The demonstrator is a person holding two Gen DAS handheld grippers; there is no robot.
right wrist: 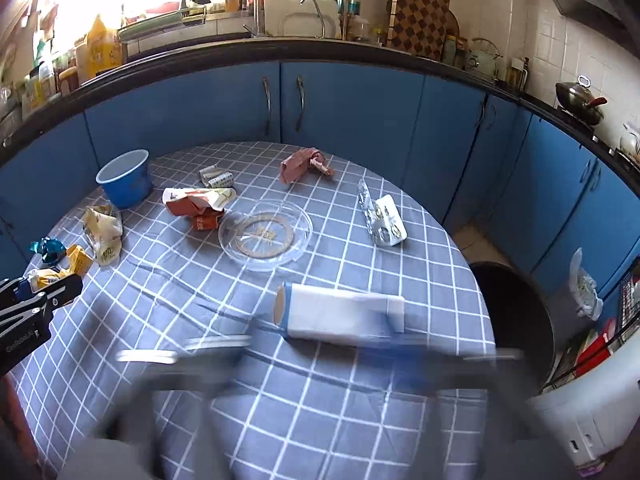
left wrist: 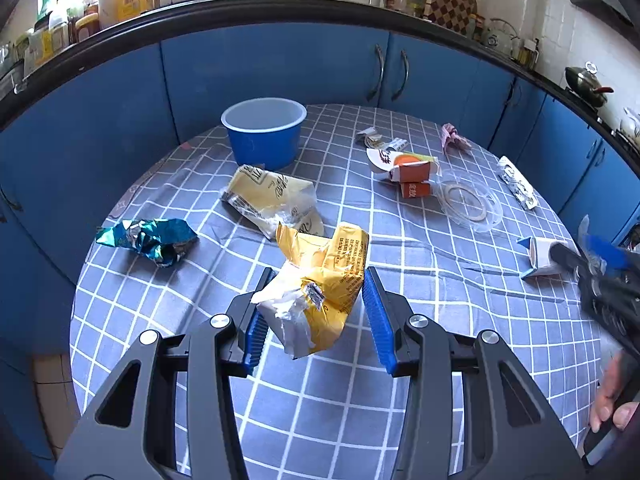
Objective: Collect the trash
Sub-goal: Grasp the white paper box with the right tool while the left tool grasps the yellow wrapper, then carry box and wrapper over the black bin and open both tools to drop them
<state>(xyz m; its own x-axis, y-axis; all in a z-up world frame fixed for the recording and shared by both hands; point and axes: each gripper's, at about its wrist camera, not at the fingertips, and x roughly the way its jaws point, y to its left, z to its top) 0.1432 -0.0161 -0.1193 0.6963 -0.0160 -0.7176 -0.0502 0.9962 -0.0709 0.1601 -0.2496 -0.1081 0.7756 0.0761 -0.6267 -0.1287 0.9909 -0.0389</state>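
Note:
My left gripper (left wrist: 316, 300) is open around a crumpled yellow wrapper (left wrist: 324, 276) that lies on the checked tablecloth (left wrist: 440, 320); the pads stand either side, apart from it. A blue bin (left wrist: 264, 132) stands at the table's far side. My right gripper (right wrist: 320, 344) is motion-blurred just in front of a white and blue carton (right wrist: 340, 312) lying on its side; in the left wrist view the gripper (left wrist: 592, 264) is at that carton (left wrist: 540, 258). Whether it is open or shut does not show.
Other trash on the table: a pale yellow bag (left wrist: 272, 196), a blue foil wrapper (left wrist: 148, 240), an orange carton (left wrist: 412, 176), a clear plastic dish (right wrist: 266, 234), a pink wrapper (right wrist: 304, 164), a blister pack (right wrist: 384, 220). A dark trash can (right wrist: 516, 312) stands right of the table.

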